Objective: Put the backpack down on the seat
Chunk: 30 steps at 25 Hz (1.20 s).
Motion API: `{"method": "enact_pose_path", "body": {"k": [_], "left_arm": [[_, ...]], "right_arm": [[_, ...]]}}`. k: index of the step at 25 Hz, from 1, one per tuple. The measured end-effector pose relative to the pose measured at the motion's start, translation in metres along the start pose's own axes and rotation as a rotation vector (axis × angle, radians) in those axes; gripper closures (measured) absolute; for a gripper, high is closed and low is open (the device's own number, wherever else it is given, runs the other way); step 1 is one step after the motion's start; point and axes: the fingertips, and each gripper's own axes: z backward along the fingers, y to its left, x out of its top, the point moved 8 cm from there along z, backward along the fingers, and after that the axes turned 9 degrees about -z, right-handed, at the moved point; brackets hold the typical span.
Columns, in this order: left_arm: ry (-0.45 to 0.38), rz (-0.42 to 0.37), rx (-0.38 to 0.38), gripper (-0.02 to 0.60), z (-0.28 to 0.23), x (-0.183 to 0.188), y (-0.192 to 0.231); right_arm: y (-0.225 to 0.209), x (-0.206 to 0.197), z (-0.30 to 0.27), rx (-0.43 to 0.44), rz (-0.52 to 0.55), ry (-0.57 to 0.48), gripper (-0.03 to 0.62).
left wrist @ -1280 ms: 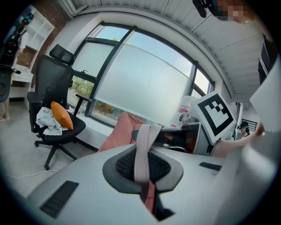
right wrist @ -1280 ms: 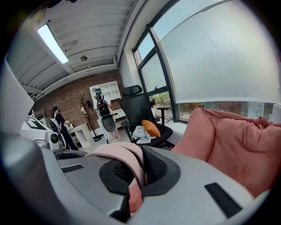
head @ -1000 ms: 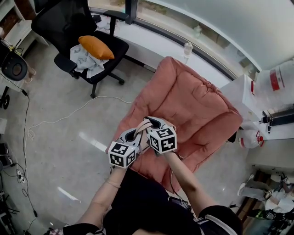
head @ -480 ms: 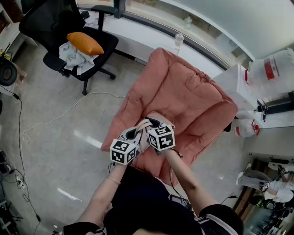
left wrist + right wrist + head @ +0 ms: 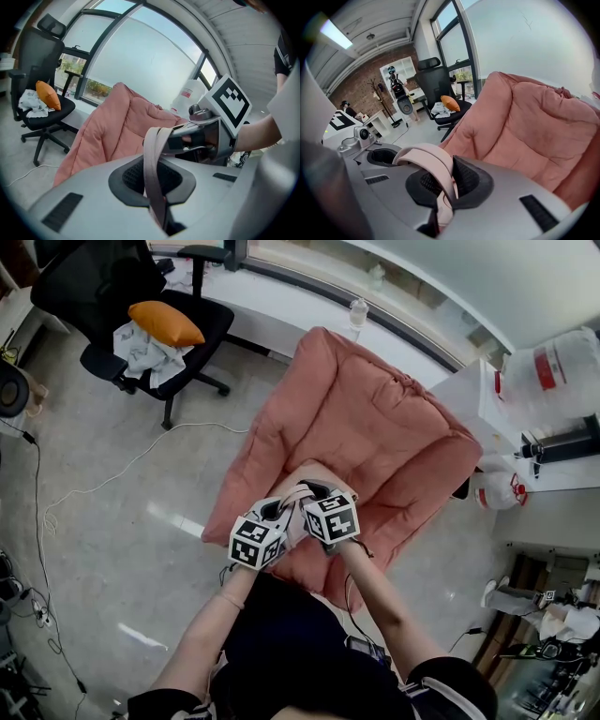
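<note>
The seat is a pink padded lounge chair (image 5: 375, 437), also seen in the left gripper view (image 5: 117, 126) and the right gripper view (image 5: 534, 126). My two grippers are held side by side over its near edge. The left gripper (image 5: 277, 510) is shut on a pinkish-beige backpack strap (image 5: 151, 159). The right gripper (image 5: 316, 493) is shut on the same kind of strap (image 5: 433, 164), which loops over between its jaws. The strap (image 5: 298, 491) arches between both grippers. The bag's body hangs out of sight below them; I cannot tell it from the person's dark clothing.
A black office chair (image 5: 178, 343) with an orange cushion (image 5: 165, 322) and a crumpled cloth stands far left. A white cable (image 5: 112, 479) trails over the grey floor. A white table (image 5: 473, 399), a big water jug (image 5: 553, 367) and a bottle (image 5: 357, 313) border the seat.
The seat has drifted slightly left and nearer in the head view. Both grippers stay together, still closed on the straps.
</note>
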Motion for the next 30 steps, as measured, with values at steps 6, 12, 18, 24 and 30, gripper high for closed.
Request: {"method": "enact_pose_path", "body": {"k": [6,12,18,24,30], "left_arm": [[0.037,-0.019,-0.054,0.565,-0.014,-0.01,-0.015],[0.086,-0.01,-0.129,0.565,-0.037,-0.025,-0.041],[0.157,-0.04,-0.181,0.565,-0.051,-0.042,-0.06],[0.26,-0.082,-0.266,0.563,-0.063,-0.07,-0.079],[0.333,-0.102,-0.322,0.55,-0.077,-0.091,-0.102]], "right_arm": [[-0.014,-0.021,0.01,-0.02,-0.041,0.028,0.56],[-0.035,-0.05,0.026,-0.049,-0.109,0.057,0.56],[-0.048,-0.079,0.036,-0.084,-0.126,0.11,0.56],[-0.057,-0.117,0.039,-0.14,-0.143,0.18,0.56],[-0.072,-0.151,0.047,-0.193,-0.17,0.222,0.56]]}}
